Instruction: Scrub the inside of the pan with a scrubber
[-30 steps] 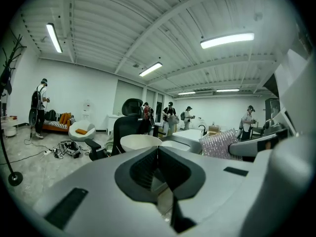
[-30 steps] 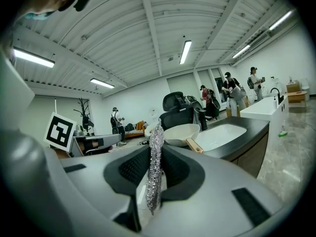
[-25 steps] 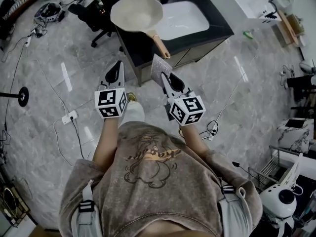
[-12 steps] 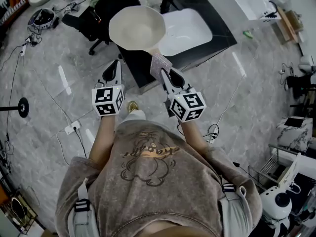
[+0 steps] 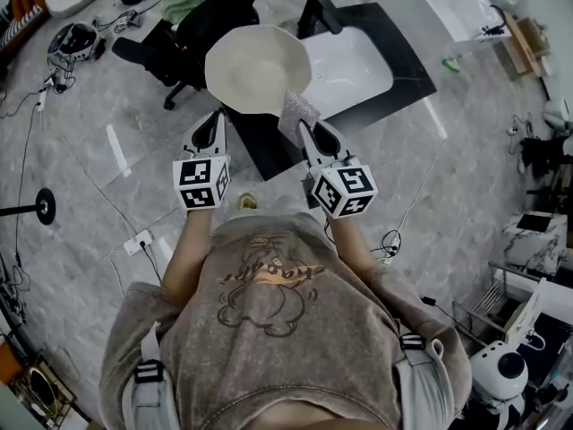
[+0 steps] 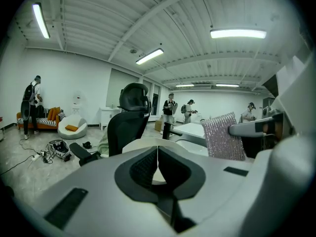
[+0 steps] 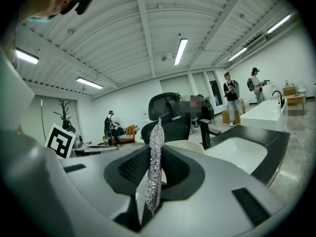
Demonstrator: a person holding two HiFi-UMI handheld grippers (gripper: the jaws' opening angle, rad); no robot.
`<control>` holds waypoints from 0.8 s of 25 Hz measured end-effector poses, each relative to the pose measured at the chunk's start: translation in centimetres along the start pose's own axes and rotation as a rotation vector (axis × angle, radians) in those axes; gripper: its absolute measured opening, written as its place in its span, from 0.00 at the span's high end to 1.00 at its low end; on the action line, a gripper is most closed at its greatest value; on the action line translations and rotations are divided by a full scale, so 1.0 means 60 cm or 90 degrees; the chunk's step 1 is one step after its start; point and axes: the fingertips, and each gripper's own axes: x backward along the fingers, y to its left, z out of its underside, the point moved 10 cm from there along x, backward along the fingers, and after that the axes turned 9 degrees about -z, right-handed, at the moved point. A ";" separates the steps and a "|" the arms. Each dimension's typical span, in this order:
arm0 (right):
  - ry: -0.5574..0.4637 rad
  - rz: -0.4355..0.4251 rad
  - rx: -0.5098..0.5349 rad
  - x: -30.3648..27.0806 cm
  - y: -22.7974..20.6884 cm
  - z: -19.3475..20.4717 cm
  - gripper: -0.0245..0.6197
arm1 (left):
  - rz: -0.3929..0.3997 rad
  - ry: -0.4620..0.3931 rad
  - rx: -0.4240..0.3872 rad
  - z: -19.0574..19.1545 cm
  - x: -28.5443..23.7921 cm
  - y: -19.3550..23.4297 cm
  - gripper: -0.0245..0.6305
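Grey marble floor (image 5: pixel 81 177), black office chair (image 6: pixel 129 125), white ribbed ceiling (image 6: pixel 163 23), strip lights (image 6: pixel 238 33)

Looks to me like a big open lab or test studio, not a real kitchen. I'm seeing a grey marble-look floor (image 5: pixel 89 124) with cables (image 5: pixel 49 83) and a power strip (image 5: pixel 141 240) lying loose on it. A lone black counter (image 5: pixel 407 61) with a white sink (image 5: pixel 358 61) stands out in the middle of the room, away from any wall. An office chair (image 5: pixel 192 21) sits right by it. Overhead there's a bare white ceiling (image 6: pixel 148 23) with strip lights (image 6: pixel 238 33). Off to the side I spot a sofa (image 6: pixel 47 120), a beanbag (image 6: pixel 71 128), and several people (image 6: pixel 170 107) standing around, some wearing backpacks.
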 end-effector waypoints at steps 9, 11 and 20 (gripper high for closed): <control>0.003 -0.005 0.002 -0.046 -0.045 -0.021 0.84 | 0.006 -0.001 0.012 -0.013 -0.055 0.012 0.93; 0.007 -0.014 0.006 -0.060 -0.058 -0.029 0.84 | -0.001 0.002 0.012 -0.017 -0.069 0.013 0.93; 0.033 -0.056 0.016 -0.108 -0.104 -0.039 0.84 | -0.029 0.039 0.015 -0.009 -0.123 0.023 0.84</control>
